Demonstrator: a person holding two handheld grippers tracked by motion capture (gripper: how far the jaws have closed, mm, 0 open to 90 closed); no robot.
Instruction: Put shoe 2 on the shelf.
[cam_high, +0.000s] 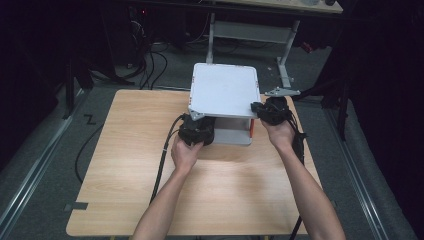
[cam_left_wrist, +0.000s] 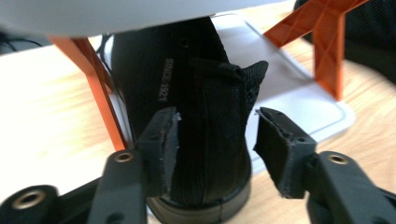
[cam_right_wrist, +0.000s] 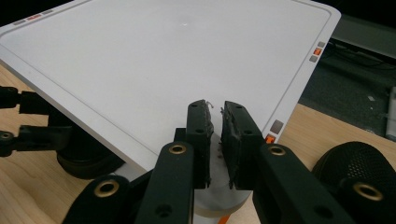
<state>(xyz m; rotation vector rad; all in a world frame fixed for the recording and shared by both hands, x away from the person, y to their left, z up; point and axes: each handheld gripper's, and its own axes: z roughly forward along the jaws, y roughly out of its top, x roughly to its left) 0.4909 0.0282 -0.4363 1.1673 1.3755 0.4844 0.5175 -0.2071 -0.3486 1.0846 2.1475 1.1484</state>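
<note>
— Looking down from the high view, what sits around the work?

— A white two-level rack (cam_high: 224, 90) stands at the far middle of the wooden table (cam_high: 130, 165), with orange legs (cam_left_wrist: 329, 51) holding its top shelf over a white base plate (cam_left_wrist: 303, 93). Beyond the table are cables on the floor and the legs of another desk.

— And the thing being handled?

— A black shoe (cam_left_wrist: 201, 116) stands on the lower level, under the top shelf. The left gripper view looks straight at its heel, so its long axis runs away from that gripper, toe toward the far side of the rack. It stands upright on its sole.

— What crowds it?

— An orange leg rises just beside the shoe on one side, another stands farther off on the other, and the shelf hangs low over it.

— The left gripper (cam_left_wrist: 217, 140)?

— Its jaws stand apart on either side of the heel. One pad (cam_left_wrist: 163, 140) lies against the fabric; the other is clear of it, so nothing is squeezed.

— The right gripper (cam_right_wrist: 215, 116)?

— Jaws nearly together over the near corner of the top shelf, only a narrow gap between the pads; whether they pinch the shelf edge I cannot tell. A second black shoe (cam_right_wrist: 359, 163) lies just beside it on the table.
</note>
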